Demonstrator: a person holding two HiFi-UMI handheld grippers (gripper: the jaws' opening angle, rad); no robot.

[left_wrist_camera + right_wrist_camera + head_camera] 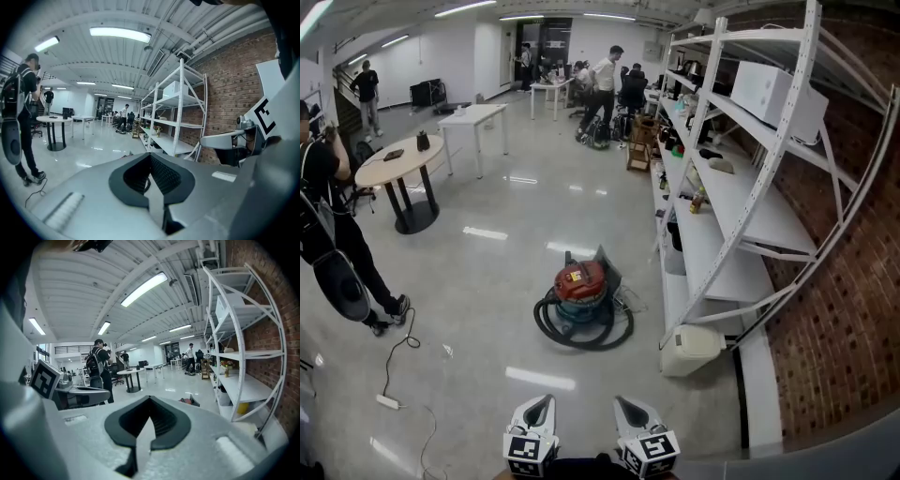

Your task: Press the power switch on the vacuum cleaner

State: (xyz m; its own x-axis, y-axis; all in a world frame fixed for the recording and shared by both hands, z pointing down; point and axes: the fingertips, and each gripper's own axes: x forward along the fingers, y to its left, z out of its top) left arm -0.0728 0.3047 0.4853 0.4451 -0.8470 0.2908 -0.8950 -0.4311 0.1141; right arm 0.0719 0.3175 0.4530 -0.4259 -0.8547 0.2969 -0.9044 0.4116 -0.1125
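Note:
The vacuum cleaner point(581, 286) stands on the glossy floor a good way ahead of me, with a red top, a blue body and a black hose coiled round its base. No switch can be made out at this distance. My left gripper point(538, 409) and right gripper point(630, 411) sit side by side at the bottom edge of the head view, far short of the vacuum, both shut and holding nothing. In the left gripper view the left gripper point(151, 158) has its black pads together. The right gripper point(150, 403) looks the same, with the vacuum cleaner point(190, 401) small beyond its tips.
A white shelf rack point(717, 192) runs along the brick wall on the right, a white bin point(689, 349) at its foot. A person point(328, 234) stands at the left by a round table point(398, 159). A power strip with cable point(389, 401) lies on the floor. Several people work far back.

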